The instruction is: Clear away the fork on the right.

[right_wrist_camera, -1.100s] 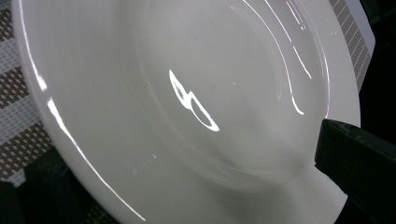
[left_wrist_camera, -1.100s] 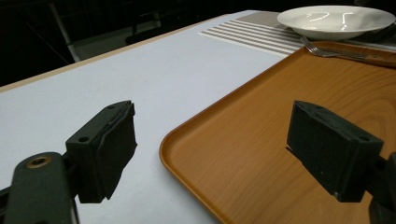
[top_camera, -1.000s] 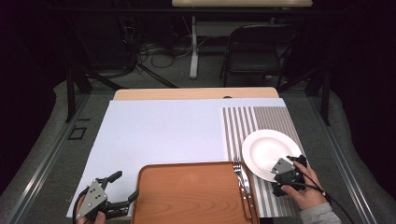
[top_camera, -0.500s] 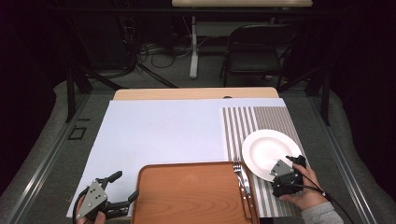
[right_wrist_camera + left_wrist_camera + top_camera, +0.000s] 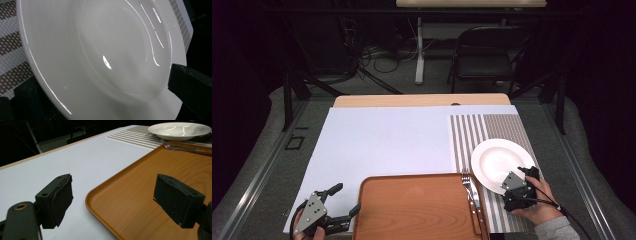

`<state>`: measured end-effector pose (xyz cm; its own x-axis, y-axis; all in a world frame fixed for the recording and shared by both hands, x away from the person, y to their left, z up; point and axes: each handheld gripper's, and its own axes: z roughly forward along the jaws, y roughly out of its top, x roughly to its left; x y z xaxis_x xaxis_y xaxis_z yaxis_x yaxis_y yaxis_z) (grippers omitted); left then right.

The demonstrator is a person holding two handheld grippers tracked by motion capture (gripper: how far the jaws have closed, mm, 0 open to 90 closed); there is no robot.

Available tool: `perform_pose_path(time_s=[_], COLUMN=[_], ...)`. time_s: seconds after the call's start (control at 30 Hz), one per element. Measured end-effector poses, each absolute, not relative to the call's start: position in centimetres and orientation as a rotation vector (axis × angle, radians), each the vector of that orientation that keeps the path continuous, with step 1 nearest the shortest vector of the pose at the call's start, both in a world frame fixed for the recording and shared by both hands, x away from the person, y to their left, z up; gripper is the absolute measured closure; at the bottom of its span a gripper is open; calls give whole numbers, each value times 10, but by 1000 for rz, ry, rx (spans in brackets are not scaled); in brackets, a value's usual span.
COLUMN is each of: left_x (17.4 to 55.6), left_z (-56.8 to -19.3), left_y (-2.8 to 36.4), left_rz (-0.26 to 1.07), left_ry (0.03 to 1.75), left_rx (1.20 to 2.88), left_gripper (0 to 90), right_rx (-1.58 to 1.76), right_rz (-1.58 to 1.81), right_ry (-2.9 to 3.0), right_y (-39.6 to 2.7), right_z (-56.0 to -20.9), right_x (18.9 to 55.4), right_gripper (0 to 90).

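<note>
With jaws spread about the near rim of the white plate (image 5: 497, 159) on the striped mat at the worktop's right edge, right claw (image 5: 515, 179) seemingly poised mid-grasp, needing closure then lift; left claw (image 5: 343, 201) wide, idle by tray (image 5: 412, 205).

We can read no text, label, brand, number or sign anywhere here. The white plate (image 5: 501, 164), the wooden tray (image 5: 412, 210), the striped placemat (image 5: 477, 131) and the white sheet (image 5: 382, 145) all show bare surfaces, with no writing we can make out.
</note>
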<state>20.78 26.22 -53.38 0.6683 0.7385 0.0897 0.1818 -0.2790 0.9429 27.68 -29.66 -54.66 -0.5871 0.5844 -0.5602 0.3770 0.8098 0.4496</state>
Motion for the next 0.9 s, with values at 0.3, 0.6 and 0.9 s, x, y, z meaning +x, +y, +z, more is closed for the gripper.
perform_pose_path(time_s=[0.3, 0.6, 0.9], left_x=[208, 208, 208], left_z=[-534, -534, -534], left_y=[262, 262, 262], left_rz=[647, 646, 649], left_ry=[733, 729, 730], left_rx=[1809, 1814, 1815], left_gripper=[156, 156, 156], right_rx=[679, 644, 623], right_rz=[342, 334, 357], right_ry=[2248, 2234, 2229], right_y=[-295, -294, -294], right_z=[-546, -547, -548], right_x=[278, 278, 278], right_gripper=[12, 8, 27])
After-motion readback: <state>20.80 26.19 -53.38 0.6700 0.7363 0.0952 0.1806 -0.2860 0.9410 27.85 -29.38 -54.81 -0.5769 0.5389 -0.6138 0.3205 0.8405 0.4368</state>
